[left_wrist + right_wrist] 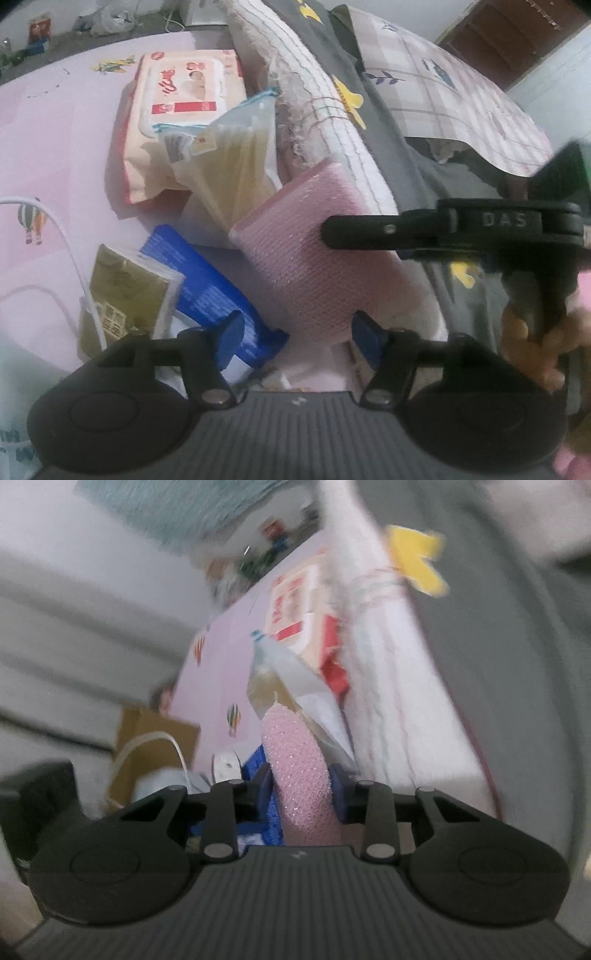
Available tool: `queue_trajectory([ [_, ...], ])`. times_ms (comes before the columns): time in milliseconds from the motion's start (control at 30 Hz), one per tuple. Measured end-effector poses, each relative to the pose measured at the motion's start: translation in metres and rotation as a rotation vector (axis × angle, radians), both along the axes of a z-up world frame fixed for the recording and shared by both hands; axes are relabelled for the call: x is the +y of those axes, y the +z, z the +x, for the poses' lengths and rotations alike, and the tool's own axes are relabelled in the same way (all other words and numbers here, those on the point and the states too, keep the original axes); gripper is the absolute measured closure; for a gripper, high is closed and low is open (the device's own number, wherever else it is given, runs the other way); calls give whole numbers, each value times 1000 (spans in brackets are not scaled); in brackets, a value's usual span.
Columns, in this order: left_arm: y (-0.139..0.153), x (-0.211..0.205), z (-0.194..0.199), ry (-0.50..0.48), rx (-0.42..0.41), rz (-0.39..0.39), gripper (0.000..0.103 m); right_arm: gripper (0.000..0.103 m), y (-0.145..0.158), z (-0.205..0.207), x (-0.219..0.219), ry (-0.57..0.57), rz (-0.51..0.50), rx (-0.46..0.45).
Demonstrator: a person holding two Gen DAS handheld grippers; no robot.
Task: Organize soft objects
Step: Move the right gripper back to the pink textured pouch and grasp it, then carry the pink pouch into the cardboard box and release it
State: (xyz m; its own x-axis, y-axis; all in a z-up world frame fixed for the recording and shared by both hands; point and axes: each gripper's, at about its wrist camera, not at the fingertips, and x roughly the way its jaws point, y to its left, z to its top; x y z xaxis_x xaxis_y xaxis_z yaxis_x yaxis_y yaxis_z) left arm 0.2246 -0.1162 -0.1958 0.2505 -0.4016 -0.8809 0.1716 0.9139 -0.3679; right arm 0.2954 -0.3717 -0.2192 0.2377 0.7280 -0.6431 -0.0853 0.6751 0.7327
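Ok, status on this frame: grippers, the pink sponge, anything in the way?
Right gripper shut on pink sponge. Left gripper open, empty, at its lower edge. Blue pack and clear bag crowd alongside.

Raised letters "DAS" stood on black arm of right gripper (pixel 504 220), seen from left wrist view. Red script on wet-wipes pack (pixel 184 92) too blurred to read (brand unclear). Print on olive tissue packet (pixel 125 291) and blue package (pixel 214 291) illegible.
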Motion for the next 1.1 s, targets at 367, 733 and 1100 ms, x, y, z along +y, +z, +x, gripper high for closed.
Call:
queue_trajectory([
  [367, 66, 47, -31, -26, -81, -59, 37, 72, 32, -49, -12, -217, 190, 7],
  [733, 134, 234, -67, 205, -206, 106, 34, 72, 78, -50, 171, -197, 363, -57],
  [1100, 107, 426, -91, 540, -133, 273, 32, 72, 42, -54, 447, -261, 312, 124],
])
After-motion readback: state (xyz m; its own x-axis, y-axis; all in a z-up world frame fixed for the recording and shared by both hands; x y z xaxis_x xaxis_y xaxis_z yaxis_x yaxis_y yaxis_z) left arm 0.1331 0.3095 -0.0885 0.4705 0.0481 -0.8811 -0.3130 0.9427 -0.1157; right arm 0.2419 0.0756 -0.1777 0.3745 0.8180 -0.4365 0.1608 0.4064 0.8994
